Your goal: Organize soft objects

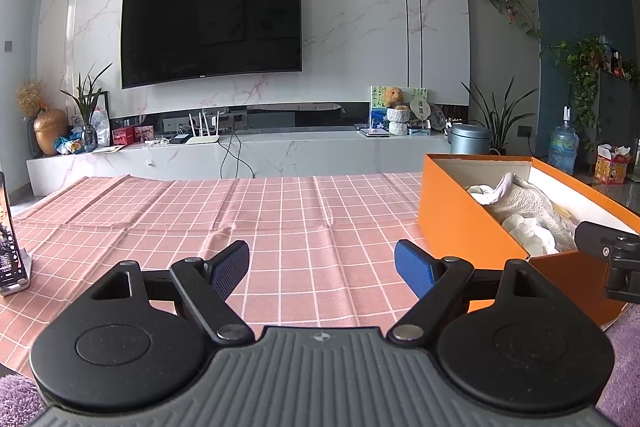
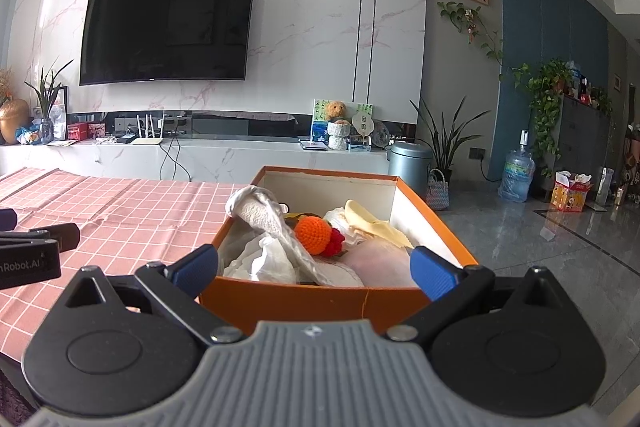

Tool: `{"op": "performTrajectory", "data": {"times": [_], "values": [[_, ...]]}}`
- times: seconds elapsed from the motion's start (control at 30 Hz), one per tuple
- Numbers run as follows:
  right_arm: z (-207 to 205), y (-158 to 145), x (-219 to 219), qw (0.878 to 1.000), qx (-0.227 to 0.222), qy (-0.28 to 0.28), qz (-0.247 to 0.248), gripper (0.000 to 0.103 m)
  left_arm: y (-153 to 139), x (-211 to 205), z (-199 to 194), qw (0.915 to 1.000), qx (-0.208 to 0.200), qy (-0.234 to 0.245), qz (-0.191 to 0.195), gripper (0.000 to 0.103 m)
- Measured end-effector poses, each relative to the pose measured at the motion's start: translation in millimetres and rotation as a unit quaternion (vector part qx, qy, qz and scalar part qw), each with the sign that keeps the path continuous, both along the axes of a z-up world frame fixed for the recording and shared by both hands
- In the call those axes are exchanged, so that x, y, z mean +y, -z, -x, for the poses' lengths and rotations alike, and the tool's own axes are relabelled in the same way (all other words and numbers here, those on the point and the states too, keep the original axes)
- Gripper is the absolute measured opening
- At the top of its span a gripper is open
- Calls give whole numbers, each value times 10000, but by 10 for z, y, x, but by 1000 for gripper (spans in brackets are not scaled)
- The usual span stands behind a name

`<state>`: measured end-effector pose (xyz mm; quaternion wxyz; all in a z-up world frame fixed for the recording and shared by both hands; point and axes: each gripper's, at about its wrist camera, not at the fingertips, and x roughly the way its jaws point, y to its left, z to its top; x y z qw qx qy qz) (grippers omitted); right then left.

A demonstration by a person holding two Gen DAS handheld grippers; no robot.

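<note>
An orange box (image 2: 320, 297) stands on the pink checked tablecloth (image 1: 280, 211); it also shows at the right of the left wrist view (image 1: 460, 223). Inside lie soft things: a white towel (image 2: 264, 211), a crocheted orange ball (image 2: 314, 235) with a red piece, a pale yellow cloth (image 2: 372, 223), a pink cloth (image 2: 380, 261) and white crumpled fabric (image 2: 266, 259). My right gripper (image 2: 316, 269) is open and empty, its fingers astride the box's near end. My left gripper (image 1: 322, 267) is open and empty above bare tablecloth, left of the box.
A phone on a stand (image 1: 10, 251) sits at the cloth's left edge. Purple shaggy rug (image 1: 16, 403) lies below the table. Beyond are a TV (image 1: 212, 27), a marble console (image 1: 240, 151), plants and a grey tiled floor (image 2: 540, 267).
</note>
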<state>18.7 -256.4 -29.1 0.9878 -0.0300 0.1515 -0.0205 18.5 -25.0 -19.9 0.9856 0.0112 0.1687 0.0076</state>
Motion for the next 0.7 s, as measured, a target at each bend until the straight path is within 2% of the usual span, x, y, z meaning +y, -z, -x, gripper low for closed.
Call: {"op": "performTrajectory", "data": {"times": [0.7], "values": [[4, -6, 16, 10000, 26, 9, -14, 100, 7, 10, 4, 10000, -7, 12, -60, 97]]}}
